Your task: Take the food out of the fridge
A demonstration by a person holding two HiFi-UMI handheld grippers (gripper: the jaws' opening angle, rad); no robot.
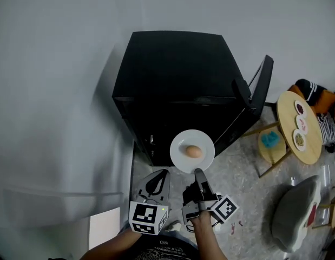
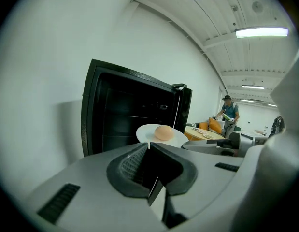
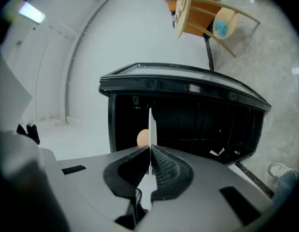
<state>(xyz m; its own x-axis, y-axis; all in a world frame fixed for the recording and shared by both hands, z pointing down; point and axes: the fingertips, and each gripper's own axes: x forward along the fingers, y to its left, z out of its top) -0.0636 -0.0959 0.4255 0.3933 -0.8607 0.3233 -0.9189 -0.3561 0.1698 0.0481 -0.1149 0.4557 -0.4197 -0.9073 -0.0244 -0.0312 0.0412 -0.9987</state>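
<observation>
A white plate [image 1: 181,145] with a tan, egg-shaped food [image 1: 194,151] on it hangs in front of the open black fridge [image 1: 172,75]. My right gripper [image 1: 198,171] is shut on the plate's near rim. In the right gripper view the plate [image 3: 151,124] shows edge-on between the pads of my right gripper [image 3: 150,149], with the food [image 3: 143,138] to its left. My left gripper [image 1: 165,172] is just left of the plate and holds nothing. In its own view my left gripper [image 2: 149,145] has its tips together, with the plate [image 2: 147,133] and food [image 2: 163,132] beyond.
The fridge door [image 1: 262,88] stands open to the right. A round wooden table [image 1: 313,145] with small dishes, a wooden stool [image 1: 271,141] and a grey cushion [image 1: 297,210] are at right. A white wall is at left. A person [image 2: 228,112] stands far back.
</observation>
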